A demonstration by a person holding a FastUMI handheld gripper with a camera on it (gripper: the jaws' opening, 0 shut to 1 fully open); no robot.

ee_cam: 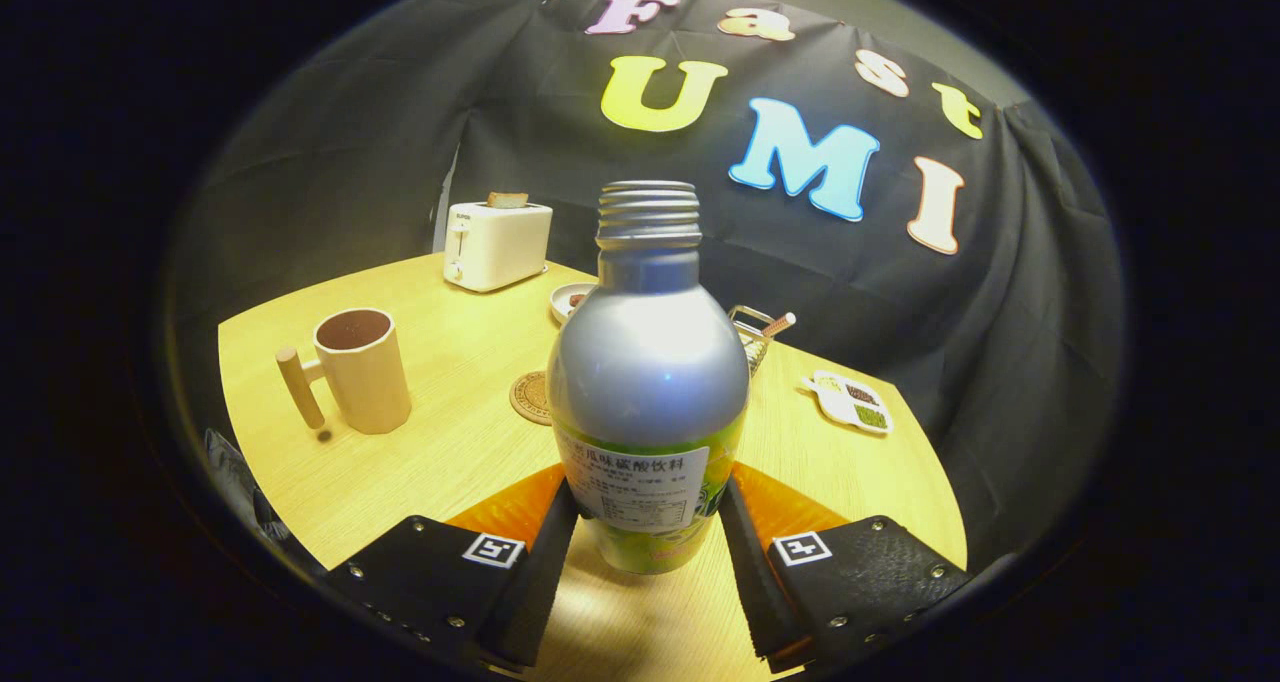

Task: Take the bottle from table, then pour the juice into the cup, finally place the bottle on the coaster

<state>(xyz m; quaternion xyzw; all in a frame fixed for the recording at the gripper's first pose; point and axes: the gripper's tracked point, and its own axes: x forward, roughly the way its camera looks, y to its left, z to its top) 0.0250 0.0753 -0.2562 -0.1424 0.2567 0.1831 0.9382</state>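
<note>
A silver bottle (648, 362) with a green label and an uncapped threaded neck stands upright between my fingers. My gripper (648, 494) is shut on its lower body, one finger pressing on each side. Whether its base rests on the wooden table (440, 452) or hangs just above it, I cannot tell. Beyond the fingers to the left stands a beige cup (360, 367) with a wooden handle, its inside dark. A round brown coaster (530, 397) lies on the table just behind the bottle, partly hidden by it.
A white toaster (497, 245) with a slice of bread in it stands at the back of the table. Next to it sits a small dish (572, 300). A wire rack (752, 340) and a flat white piece (850, 402) lie to the right of the bottle.
</note>
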